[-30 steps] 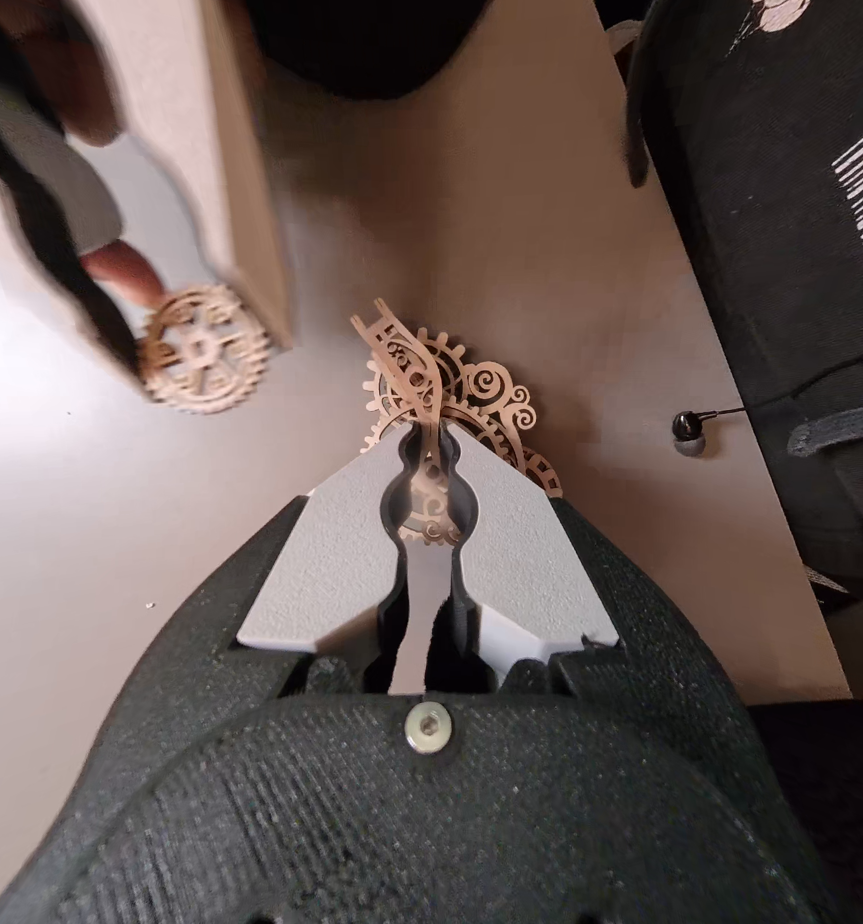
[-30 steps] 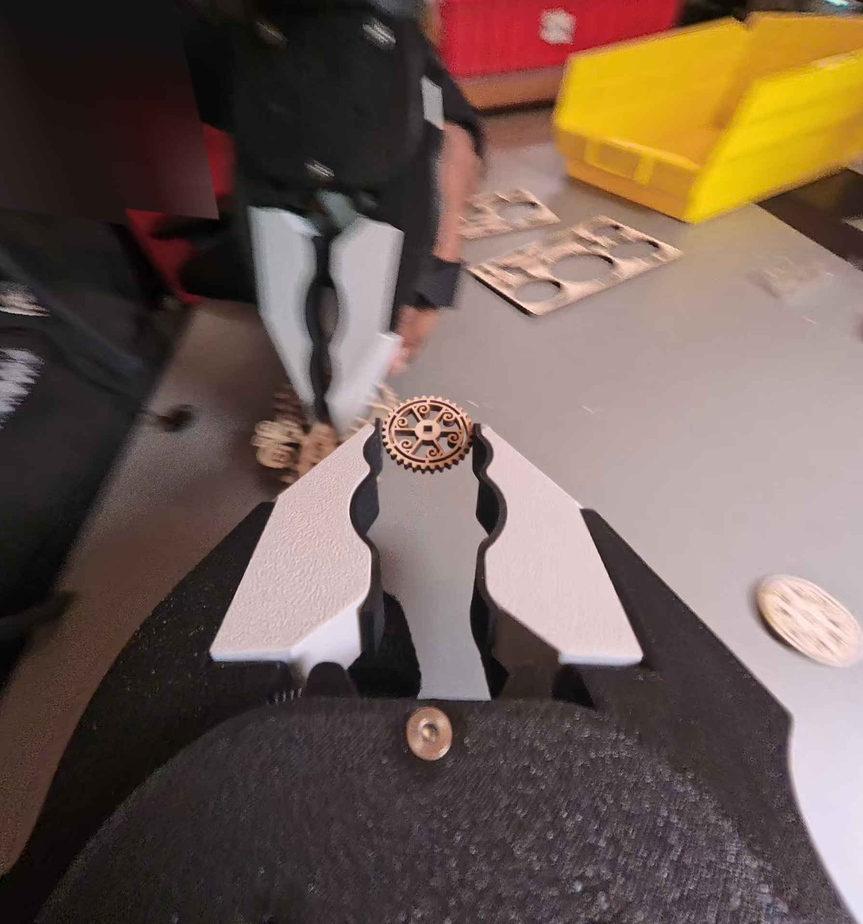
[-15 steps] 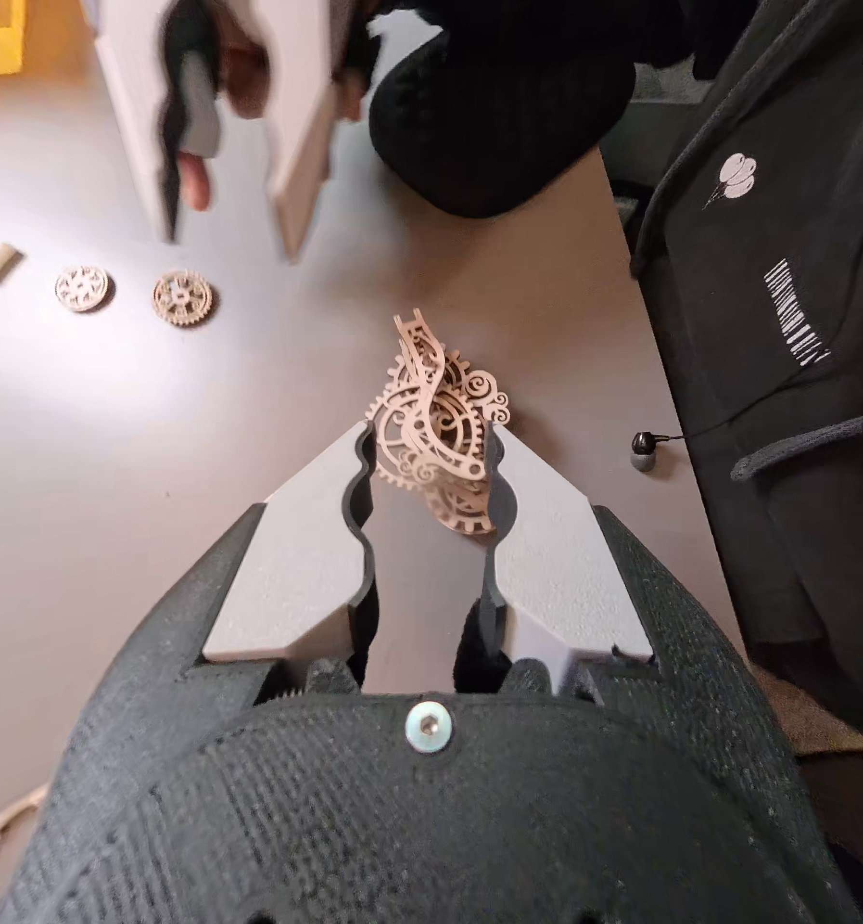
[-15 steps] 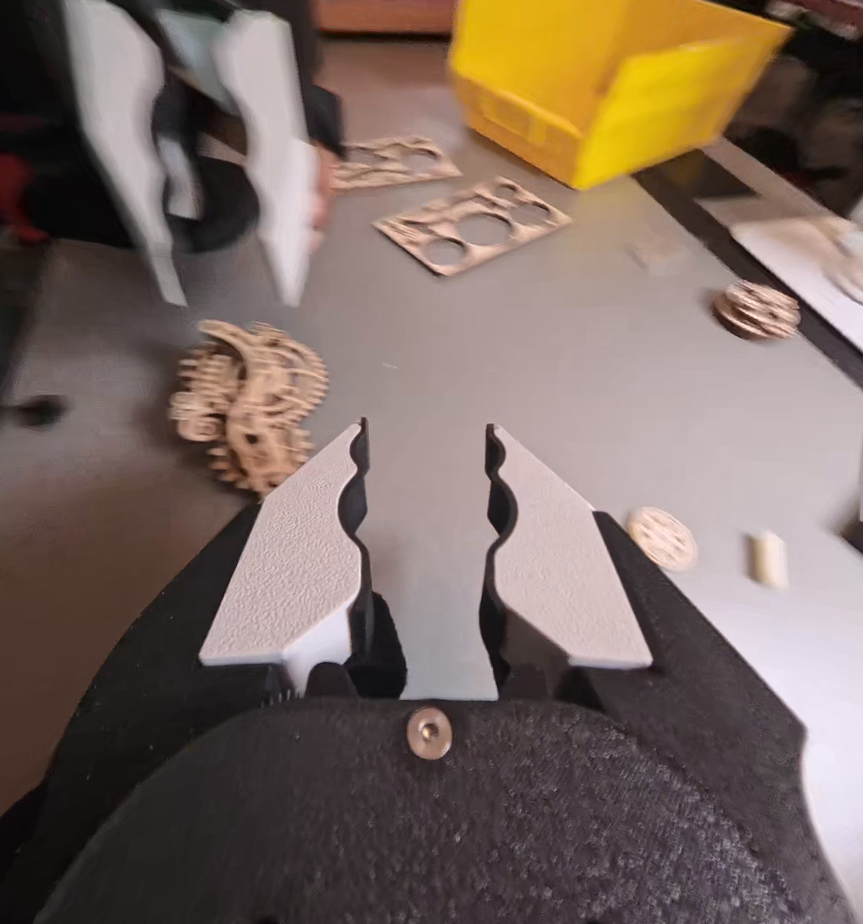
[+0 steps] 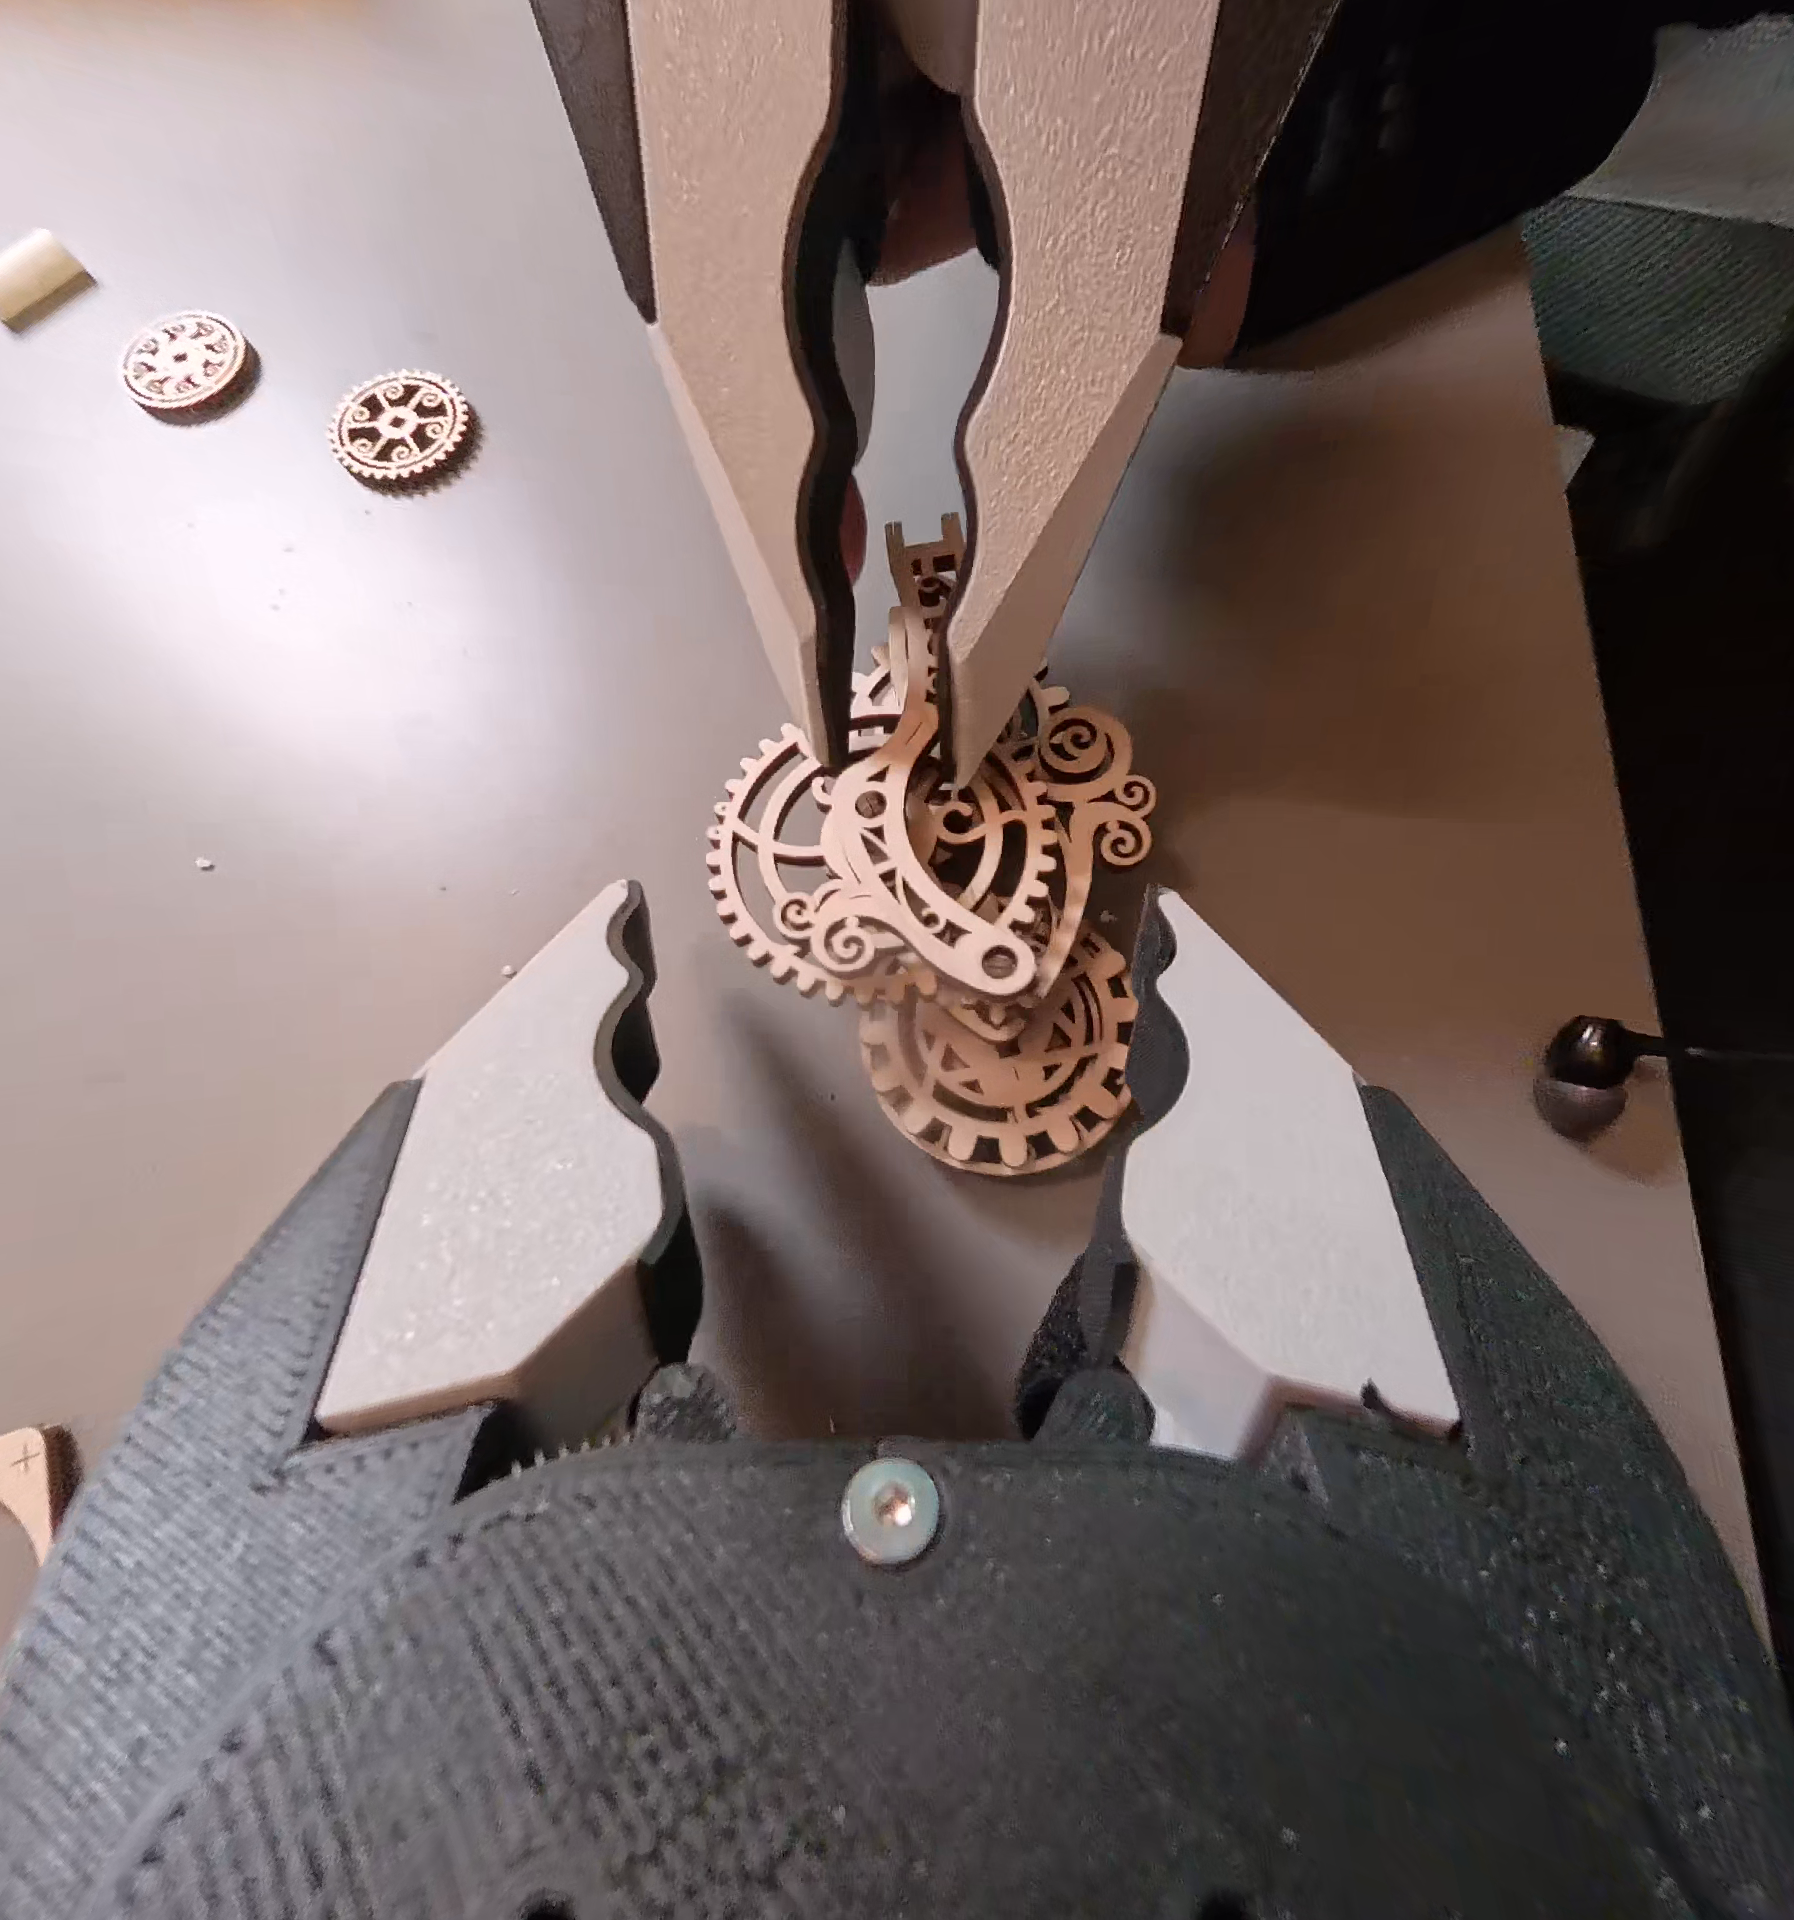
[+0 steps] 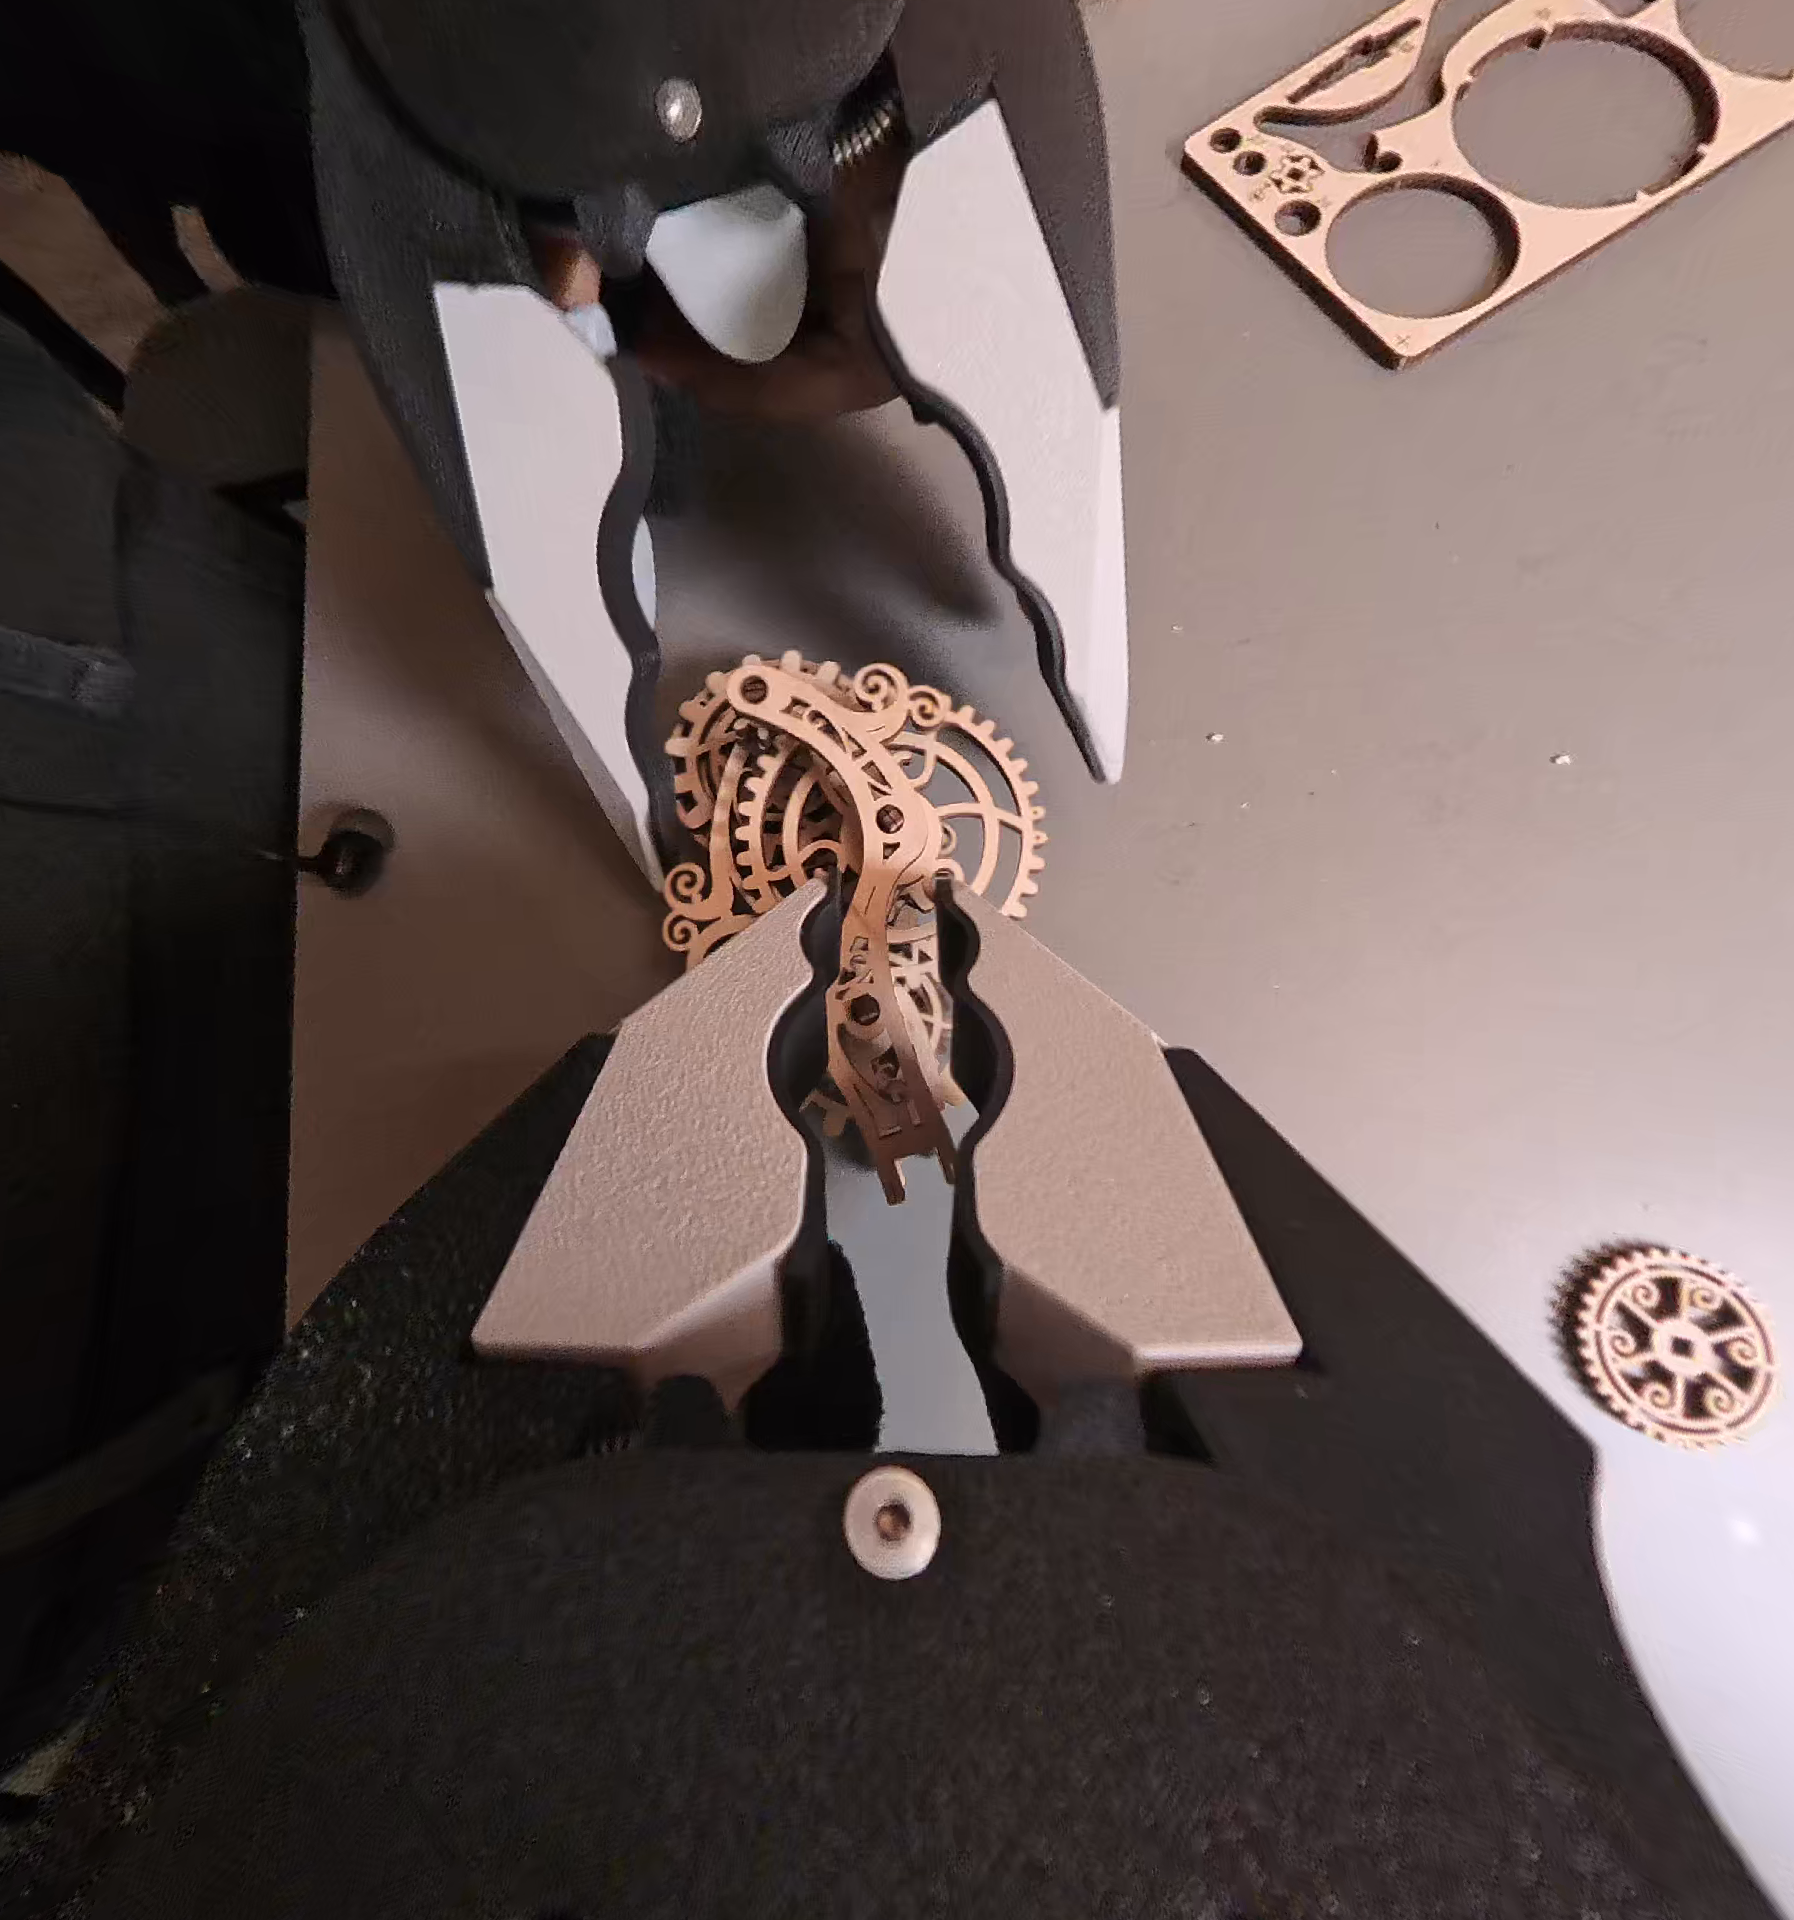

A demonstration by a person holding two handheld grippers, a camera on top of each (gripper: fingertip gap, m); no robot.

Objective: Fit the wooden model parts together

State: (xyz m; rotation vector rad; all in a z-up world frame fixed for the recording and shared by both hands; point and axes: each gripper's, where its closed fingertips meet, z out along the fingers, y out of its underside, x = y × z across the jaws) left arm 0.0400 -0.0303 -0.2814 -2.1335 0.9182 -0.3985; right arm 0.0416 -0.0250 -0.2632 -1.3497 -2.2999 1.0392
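On the grey surface [image 6: 1392,831], your two tools met over the half-built wooden model [image 5: 934,883], which lay near the surface's edge beside a dark garment. Your left tool [image 5: 898,977] stood wide open, its fingers either side of the model and gripping nothing; one finger sat just beside the lower gear. Your right tool [image 6: 888,904] had narrowed around the model's curved arm [image 6: 888,862], the arm threaded between its fingers; whether both pads pressed on it could not be told for certain. A cut-out parts sheet [image 6: 1495,177] lay well apart at the far side, and a loose gear [image 6: 1667,1351] waited on the surface near your right tool.

The risk looked plain: the arm is thin fretwork, and a squeeze or twist from a narrow grip could snap it or spring the pinned gears apart. With the left tool holding nothing, a lift might also have let the model swing and slip.
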